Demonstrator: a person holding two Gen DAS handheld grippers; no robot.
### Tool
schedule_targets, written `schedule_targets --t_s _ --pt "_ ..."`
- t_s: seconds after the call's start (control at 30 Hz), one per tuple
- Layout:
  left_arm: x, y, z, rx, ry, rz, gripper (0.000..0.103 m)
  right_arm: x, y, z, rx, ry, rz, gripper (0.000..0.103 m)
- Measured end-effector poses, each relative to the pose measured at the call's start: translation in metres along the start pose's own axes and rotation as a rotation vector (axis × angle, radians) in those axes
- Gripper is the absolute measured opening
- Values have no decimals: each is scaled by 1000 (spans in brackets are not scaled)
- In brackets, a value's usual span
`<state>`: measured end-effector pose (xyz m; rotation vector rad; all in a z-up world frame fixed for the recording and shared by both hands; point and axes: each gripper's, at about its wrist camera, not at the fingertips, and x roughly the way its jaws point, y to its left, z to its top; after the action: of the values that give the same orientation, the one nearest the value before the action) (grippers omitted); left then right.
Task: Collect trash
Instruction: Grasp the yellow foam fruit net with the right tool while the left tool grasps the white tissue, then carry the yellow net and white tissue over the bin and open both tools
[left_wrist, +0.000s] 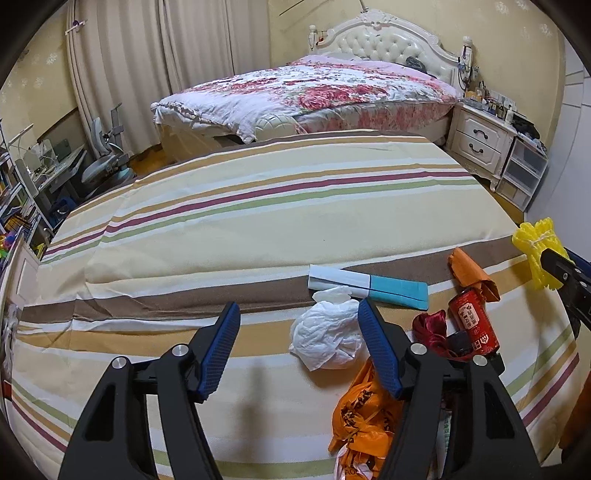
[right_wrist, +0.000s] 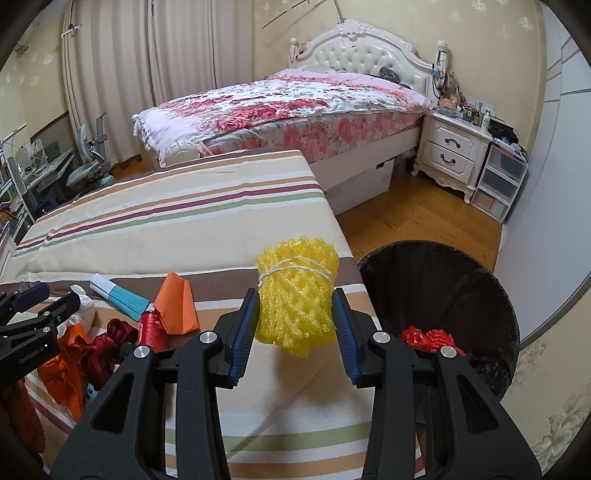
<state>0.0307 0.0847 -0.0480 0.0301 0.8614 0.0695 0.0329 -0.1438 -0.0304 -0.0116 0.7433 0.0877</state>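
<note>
My right gripper is shut on a yellow foam net bundle tied with white string, held above the striped bed's edge, left of a black-lined trash bin that holds red trash. The bundle also shows in the left wrist view. My left gripper is open and empty over the striped bed. A crumpled white plastic bag lies by its right finger. Nearby lie a white-and-teal box, an orange paper wrapper, a red can, dark red cloth and an orange plastic bag.
A second bed with a floral quilt stands behind. A white nightstand and plastic drawers stand at the right wall. A desk and chair are at the left. Wooden floor lies between the beds and bin.
</note>
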Motion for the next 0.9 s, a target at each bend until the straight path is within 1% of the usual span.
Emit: schedule_targets --t_s 0.1,0.17,0.2,0.33,0.47,0.63,0.9 --pt "2 0 -1 2 9 -32 56 2 -2 -2 5 4 3 39" --pt "1 -3 -1 12 10 -51 47 5 -3 0 8 8 3 39" --pt "1 -4 -1 16 12 -60 45 5 -4 -1 9 9 3 39" --pt "1 -7 -3 23 19 -113 30 7 -4 -1 9 11 4 39" --pt "0 -6 -3 28 10 -118 27 7 -4 -1 8 12 3 39" --pt "-7 -3 -1 15 -10 -110 26 7 -4 -2 12 8 3 39" --pt "-33 0 17 12 -101 -87 26 0 -14 -4 32 -17 1 39"
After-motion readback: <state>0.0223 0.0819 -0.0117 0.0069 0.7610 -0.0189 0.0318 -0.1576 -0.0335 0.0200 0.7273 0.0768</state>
